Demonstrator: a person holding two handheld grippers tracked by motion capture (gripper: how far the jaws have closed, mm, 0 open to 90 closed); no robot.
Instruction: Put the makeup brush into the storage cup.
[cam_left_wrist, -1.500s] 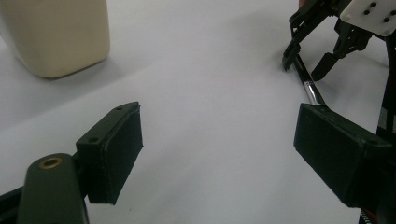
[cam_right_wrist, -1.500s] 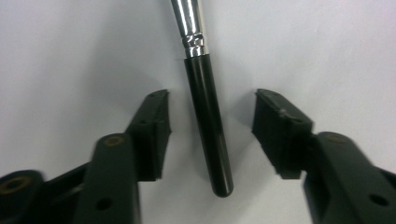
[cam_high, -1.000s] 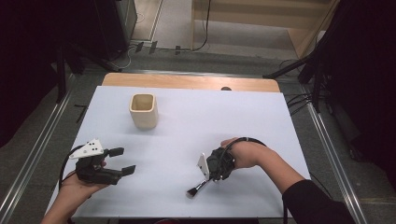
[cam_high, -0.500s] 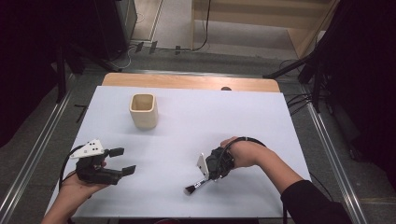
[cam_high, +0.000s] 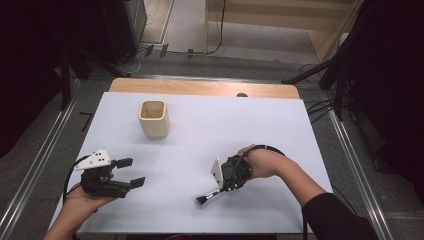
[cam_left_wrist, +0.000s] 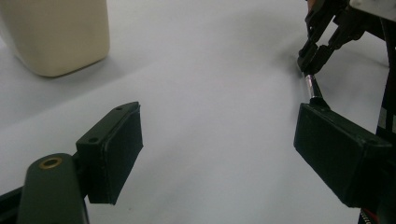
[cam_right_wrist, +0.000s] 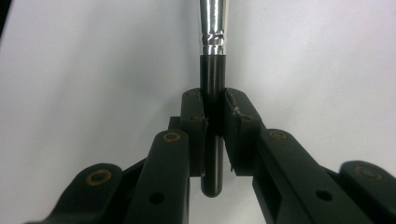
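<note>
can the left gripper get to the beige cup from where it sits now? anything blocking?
Probably yes. The left gripper sits open and empty near the table's front left, and the bare white tabletop lies between it and the beige cup. The right gripper, shut on the brush, is off to the side.

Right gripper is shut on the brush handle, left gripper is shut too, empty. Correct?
Not quite: the left gripper is open, jaws wide apart and empty, as the left gripper view shows. The right gripper is shut on the brush handle.

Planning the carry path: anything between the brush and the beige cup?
Nothing: in the high view only bare white table separates the brush from the cup.
</note>
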